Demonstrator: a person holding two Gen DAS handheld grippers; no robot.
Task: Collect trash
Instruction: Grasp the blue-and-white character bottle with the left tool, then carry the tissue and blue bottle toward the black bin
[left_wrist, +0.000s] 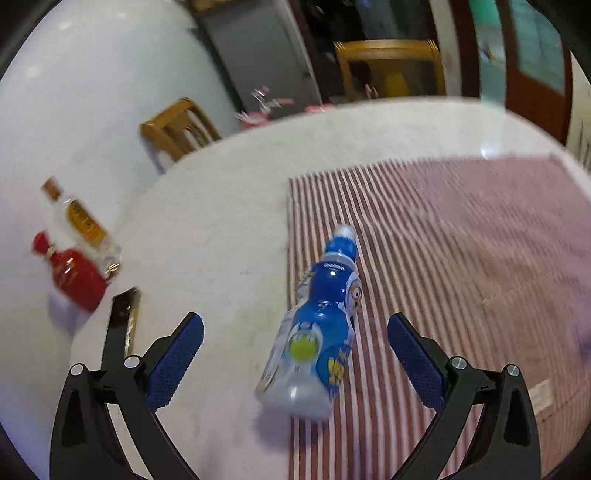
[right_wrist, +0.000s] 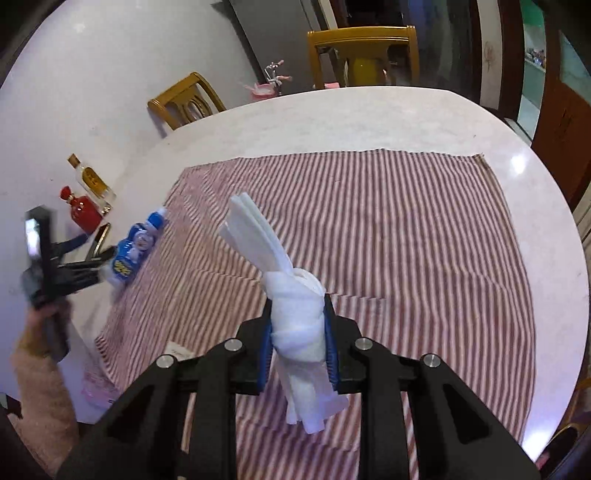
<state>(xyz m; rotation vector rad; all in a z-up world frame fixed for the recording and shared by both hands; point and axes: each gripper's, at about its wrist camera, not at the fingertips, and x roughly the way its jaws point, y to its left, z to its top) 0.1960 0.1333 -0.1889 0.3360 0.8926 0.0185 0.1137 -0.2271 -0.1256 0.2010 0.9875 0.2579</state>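
We had the knotted tissue (right_wrist: 295, 317) clenched in our right gripper (right_wrist: 297, 332) above the striped cloth (right_wrist: 406, 229). Our left gripper (left_wrist: 295, 354), jaws wide, straddled the toppled blue bottle (left_wrist: 317, 332) at the cloth's nine-o'clock edge, ungrasped; binning both remained, we judged.

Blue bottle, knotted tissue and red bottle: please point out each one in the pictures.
Blue bottle (left_wrist: 317, 332), left wrist view, on its printed body.
Knotted tissue (right_wrist: 299, 314), right wrist view, on the knot.
Red bottle (left_wrist: 75, 277), left wrist view, on its body.

Blue bottle (left_wrist: 317, 325) lying flat, knotted tissue (right_wrist: 297, 317) clamped
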